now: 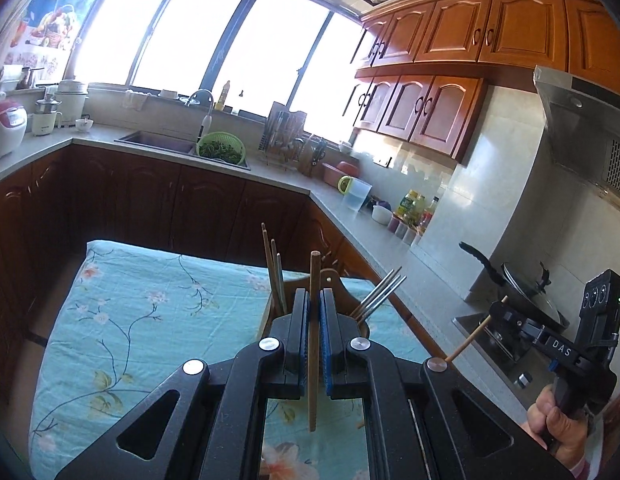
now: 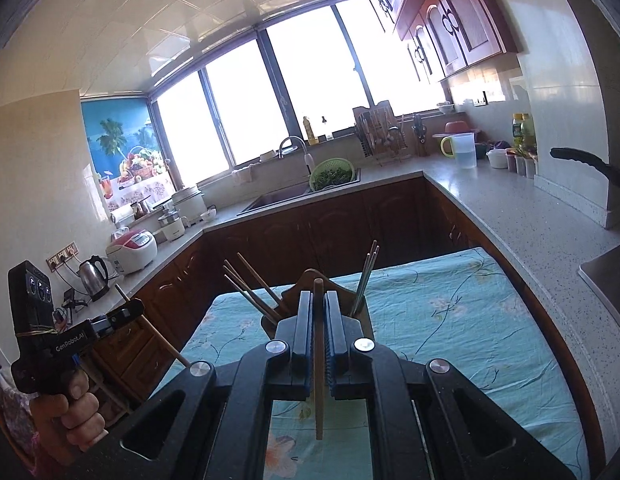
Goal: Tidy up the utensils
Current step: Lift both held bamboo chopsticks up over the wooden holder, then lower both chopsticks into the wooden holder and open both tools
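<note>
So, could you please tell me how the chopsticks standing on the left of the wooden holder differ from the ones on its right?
The left chopsticks are brown and look wooden; the right chopsticks are grey and look metallic. The left chopsticks lean left and fan apart, while the right chopsticks stand steeper and closer together. Both sets stand tips-down in the wooden holder on the floral cloth.

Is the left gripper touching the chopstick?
Touching. The left wrist view shows the left gripper shut on the wooden chopstick, pads pressing both sides.
</note>
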Motion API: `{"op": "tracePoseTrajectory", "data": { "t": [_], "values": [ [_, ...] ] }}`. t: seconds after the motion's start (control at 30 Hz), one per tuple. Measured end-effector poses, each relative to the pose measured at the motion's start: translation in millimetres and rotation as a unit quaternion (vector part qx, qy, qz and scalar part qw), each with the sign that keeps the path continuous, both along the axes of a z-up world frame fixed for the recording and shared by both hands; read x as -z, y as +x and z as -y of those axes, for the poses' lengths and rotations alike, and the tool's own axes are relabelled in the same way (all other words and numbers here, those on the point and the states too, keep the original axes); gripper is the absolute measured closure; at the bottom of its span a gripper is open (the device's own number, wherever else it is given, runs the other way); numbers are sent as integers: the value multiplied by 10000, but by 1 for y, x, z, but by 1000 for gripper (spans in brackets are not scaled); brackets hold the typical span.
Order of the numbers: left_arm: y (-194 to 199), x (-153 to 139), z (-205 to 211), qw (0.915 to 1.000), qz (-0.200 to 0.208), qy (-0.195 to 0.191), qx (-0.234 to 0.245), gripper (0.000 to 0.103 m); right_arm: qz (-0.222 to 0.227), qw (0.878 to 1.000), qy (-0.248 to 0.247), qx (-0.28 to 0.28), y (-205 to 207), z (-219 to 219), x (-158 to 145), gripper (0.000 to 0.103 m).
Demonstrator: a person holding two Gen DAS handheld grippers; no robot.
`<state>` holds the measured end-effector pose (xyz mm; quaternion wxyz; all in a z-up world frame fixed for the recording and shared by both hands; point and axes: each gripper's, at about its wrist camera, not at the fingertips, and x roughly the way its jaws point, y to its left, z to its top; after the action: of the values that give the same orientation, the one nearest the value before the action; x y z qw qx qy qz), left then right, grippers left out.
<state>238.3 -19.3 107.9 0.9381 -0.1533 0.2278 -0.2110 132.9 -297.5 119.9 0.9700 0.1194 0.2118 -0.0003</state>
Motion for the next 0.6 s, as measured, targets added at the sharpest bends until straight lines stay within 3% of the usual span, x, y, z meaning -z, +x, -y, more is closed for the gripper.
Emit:
{"op": "tracePoseTrajectory", "data": {
  "t": [0.43,0.6],
  "values": [
    [44,-22,10,9971,663,-116,-365,99,622,9975,-42,323,50,18,-48,98],
    [71,-9,24,9957,754,-144,-511,99,676,9966,-13,470,77,24,-47,98]
  ]
}}
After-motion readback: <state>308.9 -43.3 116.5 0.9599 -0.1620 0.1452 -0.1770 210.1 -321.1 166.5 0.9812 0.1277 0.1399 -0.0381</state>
